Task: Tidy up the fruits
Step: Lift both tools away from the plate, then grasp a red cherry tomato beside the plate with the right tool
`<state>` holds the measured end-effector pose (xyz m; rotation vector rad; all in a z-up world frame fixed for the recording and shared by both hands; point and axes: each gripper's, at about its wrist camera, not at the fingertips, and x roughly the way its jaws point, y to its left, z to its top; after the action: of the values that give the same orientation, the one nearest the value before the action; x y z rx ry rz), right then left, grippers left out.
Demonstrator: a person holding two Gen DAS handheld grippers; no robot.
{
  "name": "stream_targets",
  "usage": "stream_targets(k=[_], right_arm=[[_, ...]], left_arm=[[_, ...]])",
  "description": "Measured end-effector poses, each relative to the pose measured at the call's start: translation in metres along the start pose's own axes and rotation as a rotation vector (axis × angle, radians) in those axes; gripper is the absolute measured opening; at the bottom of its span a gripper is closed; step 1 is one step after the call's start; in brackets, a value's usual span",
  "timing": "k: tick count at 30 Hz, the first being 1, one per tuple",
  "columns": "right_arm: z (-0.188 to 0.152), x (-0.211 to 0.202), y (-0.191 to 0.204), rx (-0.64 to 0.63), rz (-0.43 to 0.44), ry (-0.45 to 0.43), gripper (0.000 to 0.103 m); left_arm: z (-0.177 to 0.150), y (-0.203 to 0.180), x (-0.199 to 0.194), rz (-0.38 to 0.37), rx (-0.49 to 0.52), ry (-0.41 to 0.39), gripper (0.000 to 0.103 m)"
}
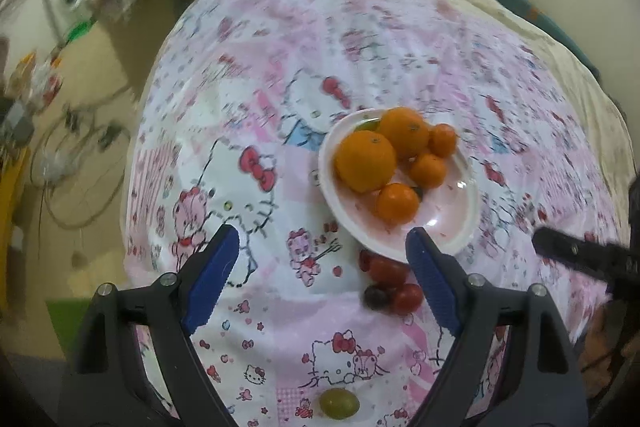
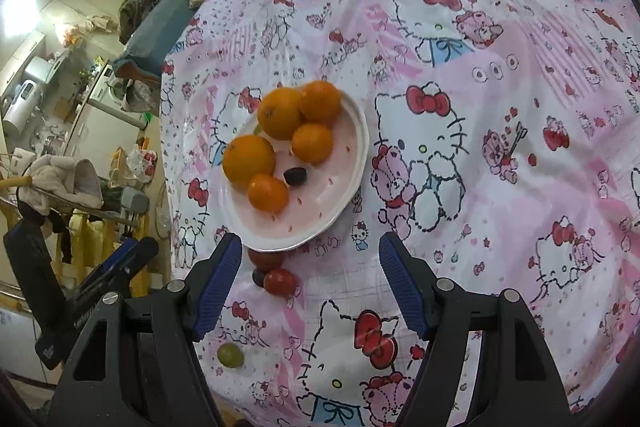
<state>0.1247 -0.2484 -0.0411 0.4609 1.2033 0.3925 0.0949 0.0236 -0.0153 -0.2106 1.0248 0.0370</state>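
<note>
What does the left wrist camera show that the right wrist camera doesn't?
Only the left wrist view shows a greenish fruit tucked behind the oranges on the plate. Only the right wrist view plainly shows the small dark purple fruit on the plate. Both show the white round plate of oranges, the red cherry tomatoes beside it and the loose green grape.

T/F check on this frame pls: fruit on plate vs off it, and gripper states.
1. Five orange fruits lie on the plate. True.
2. The green grape is on the plate. False: it lies on the cloth, nearer the camera.
3. The left gripper holds a tomato. False: open, empty.
4. Red tomatoes lie off the plate beside its near rim. True.
5. The right gripper is shut. False: open, holding nothing.
</note>
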Motion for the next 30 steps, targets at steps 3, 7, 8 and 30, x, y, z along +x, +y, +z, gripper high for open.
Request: stream_targets(k=[3, 7, 8, 30], right_arm=[[0.001, 0.010, 0.000, 0.010, 0.011, 0.026, 0.074], [-0.002, 0.027, 0.007, 0.001, 0.024, 0.072, 0.074], [-0.003, 0.030, 0.009, -0.003, 0.028, 0.084, 0.074], [-0.035, 0.117, 0.040, -0.155, -0.013, 0.303, 0.035]], left_arm=[[0.002, 0.007, 0.005, 0.006, -0.034, 0.011, 0.083], [0.000, 0.011, 0.008, 0.032, -0.044, 0.019, 0.083], [0.000, 0.011, 0.009, 0.029, -0.047, 0.023, 0.083], [-0.006, 0.026, 0.015, 0.020, -0.051, 0.080, 0.083]])
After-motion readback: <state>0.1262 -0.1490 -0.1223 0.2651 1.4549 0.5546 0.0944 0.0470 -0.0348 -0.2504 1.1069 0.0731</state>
